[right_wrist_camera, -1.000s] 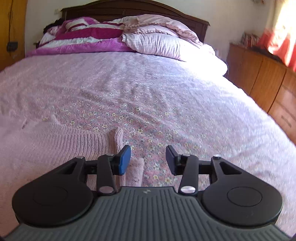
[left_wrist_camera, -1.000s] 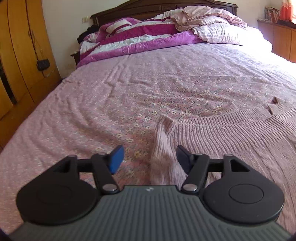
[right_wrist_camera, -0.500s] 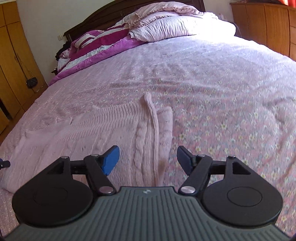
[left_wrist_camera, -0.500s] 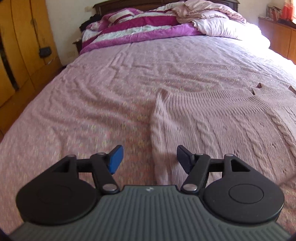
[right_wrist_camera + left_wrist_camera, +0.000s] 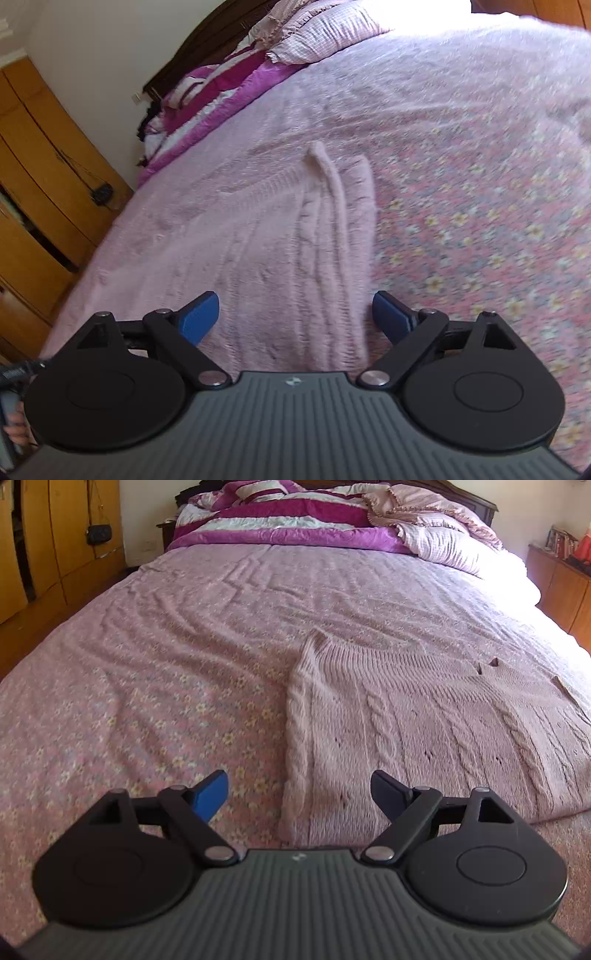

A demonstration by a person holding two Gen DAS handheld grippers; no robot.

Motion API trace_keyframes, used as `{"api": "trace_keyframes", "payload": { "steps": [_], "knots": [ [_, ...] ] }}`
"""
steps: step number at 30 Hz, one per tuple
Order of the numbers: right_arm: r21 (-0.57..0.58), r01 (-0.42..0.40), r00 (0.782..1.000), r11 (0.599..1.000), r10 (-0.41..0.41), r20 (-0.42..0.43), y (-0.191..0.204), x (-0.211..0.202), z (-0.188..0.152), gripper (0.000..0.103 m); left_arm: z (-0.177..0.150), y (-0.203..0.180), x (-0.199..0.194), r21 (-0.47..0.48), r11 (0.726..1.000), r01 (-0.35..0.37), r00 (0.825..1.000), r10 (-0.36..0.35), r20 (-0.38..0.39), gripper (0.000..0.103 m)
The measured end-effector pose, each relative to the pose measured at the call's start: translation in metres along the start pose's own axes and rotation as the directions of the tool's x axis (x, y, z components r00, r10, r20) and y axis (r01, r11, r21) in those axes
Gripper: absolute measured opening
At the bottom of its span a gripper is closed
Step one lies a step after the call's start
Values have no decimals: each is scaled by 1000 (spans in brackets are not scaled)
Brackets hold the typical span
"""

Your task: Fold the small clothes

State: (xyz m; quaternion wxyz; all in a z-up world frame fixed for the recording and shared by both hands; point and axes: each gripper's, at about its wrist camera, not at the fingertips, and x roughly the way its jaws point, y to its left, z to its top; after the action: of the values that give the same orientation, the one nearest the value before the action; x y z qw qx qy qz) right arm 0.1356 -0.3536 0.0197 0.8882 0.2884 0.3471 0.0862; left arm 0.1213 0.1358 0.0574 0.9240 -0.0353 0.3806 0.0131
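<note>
Right wrist view is motion-blurred; both tools, left (image 5: 297, 794) and right (image 5: 295, 315), spread wide over the sweater (image 5: 236, 258).

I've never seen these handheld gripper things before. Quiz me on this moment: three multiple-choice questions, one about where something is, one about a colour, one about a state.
1. Where does the knitted sweater lie?
A. on the floor
B. spread on the bedsheet
C. hung on the wardrobe

2. What colour are the pads on the left gripper?
A. blue
B. red
C. yellow

3. What state is the right gripper in?
A. shut on the sweater
B. shut on nothing
C. open above the sweater's edge

Answers:
1. B, the sweater lies flat on the flowered sheet.
2. A, both pads show blue against the black arms.
3. C, its jaws stand wide apart, with knit visible between them and nothing held.
</note>
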Motion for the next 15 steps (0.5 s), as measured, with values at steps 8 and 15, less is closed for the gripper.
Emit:
{"api": "trace_keyframes", "payload": {
  "steps": [8, 15],
  "knots": [
    [80, -93, 994, 992, 88, 71, 3, 12, -9, 103, -9, -2, -2, 6, 1000, -22, 999, 22, -30, 86],
    [87, -59, 991, 994, 47, 128, 5, 20, -10, 83, -14, -8, -4, 24, 999, -36, 998, 37, -46, 86]
  ]
}}
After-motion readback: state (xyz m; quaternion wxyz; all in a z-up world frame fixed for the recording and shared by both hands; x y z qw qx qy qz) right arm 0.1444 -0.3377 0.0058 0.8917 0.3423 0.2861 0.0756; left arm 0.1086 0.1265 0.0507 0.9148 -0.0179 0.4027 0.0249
